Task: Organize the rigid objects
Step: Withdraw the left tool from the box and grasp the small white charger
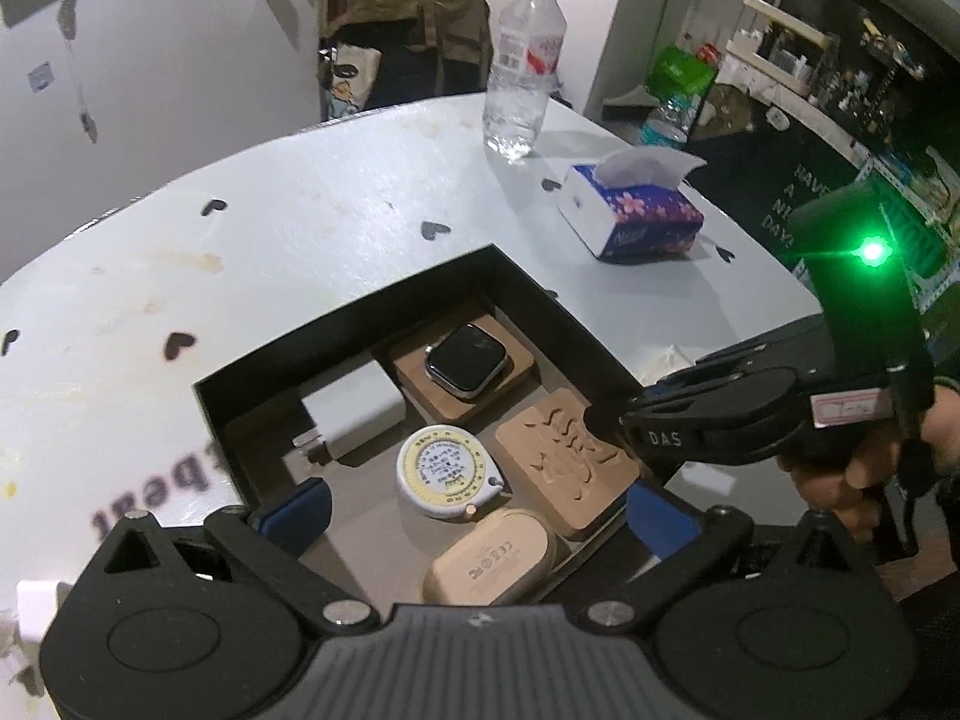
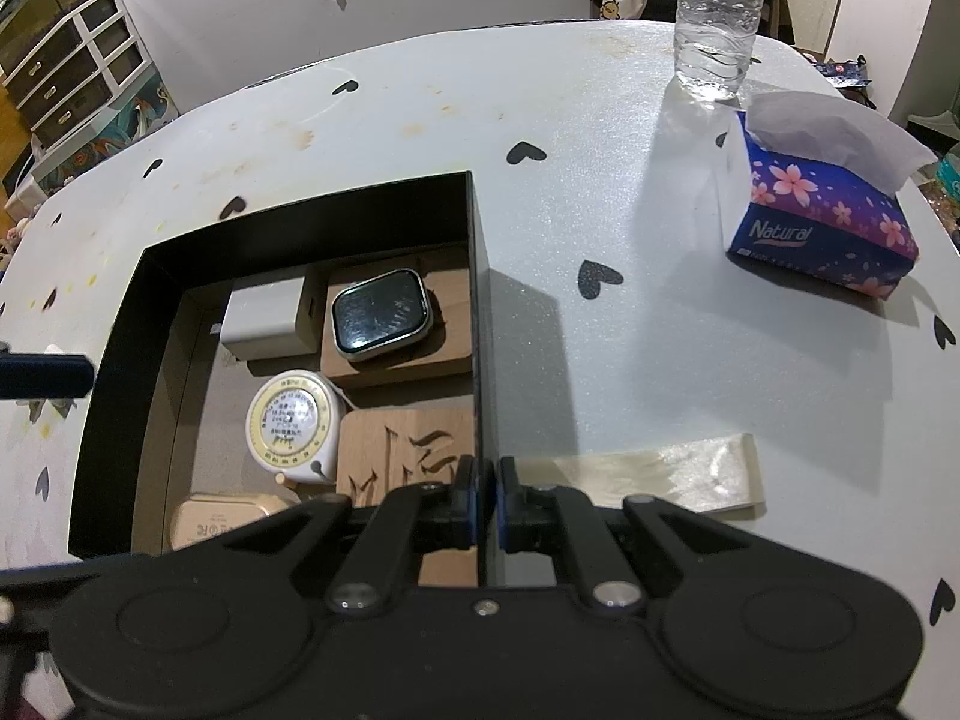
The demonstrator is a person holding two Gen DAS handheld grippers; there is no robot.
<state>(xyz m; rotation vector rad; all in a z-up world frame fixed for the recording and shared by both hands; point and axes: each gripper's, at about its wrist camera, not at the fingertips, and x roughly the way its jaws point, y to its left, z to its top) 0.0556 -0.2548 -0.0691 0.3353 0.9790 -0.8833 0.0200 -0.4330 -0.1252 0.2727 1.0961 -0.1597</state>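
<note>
1. While right gripper [image 2: 487, 498] pinches the right wall of the black box [image 2: 108, 372], its body hides the near end of the carved wooden block [image 2: 408, 444].
2. Left gripper [image 1: 474, 510] spread wide over the box.
3. Tissue box [image 2: 822, 222] reads "Natural"; tape measure [image 1: 447, 471] print illegible.
4. Only the right view shows the wooden strip [image 2: 690, 468].

Beige oval case [image 2: 219, 519] half hidden behind the right gripper's body; carved wooden block [image 2: 408, 450] partly covered likewise. Water bottle [image 2: 717, 12] cut off at the top edge. Printed table lettering [image 1: 159, 495] blurred, unreadable. Tape measure [image 1: 447, 471] markings perhaps numerals, too small.
</note>
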